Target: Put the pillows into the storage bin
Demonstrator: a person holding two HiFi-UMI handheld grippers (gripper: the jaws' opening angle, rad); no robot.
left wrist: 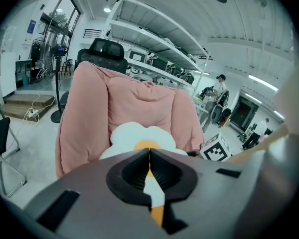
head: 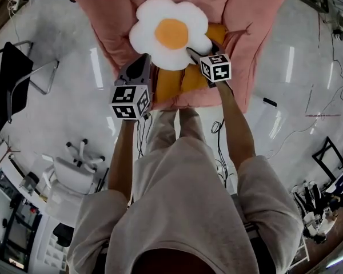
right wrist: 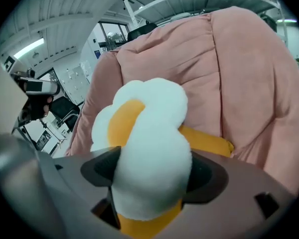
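Chairs [head: 14,67] are seen at the far left of the head view. Just left of centre, the left gripper [head: 143,61] is shown closed with nothing between its jaws, its tip beside the lower left edge of the white flower pillow [head: 170,32]. That pillow, at upper centre over a yellow pillow [head: 183,81] on the pink lounge chair [head: 257,16], is clamped by a petal in the right gripper [head: 191,52]
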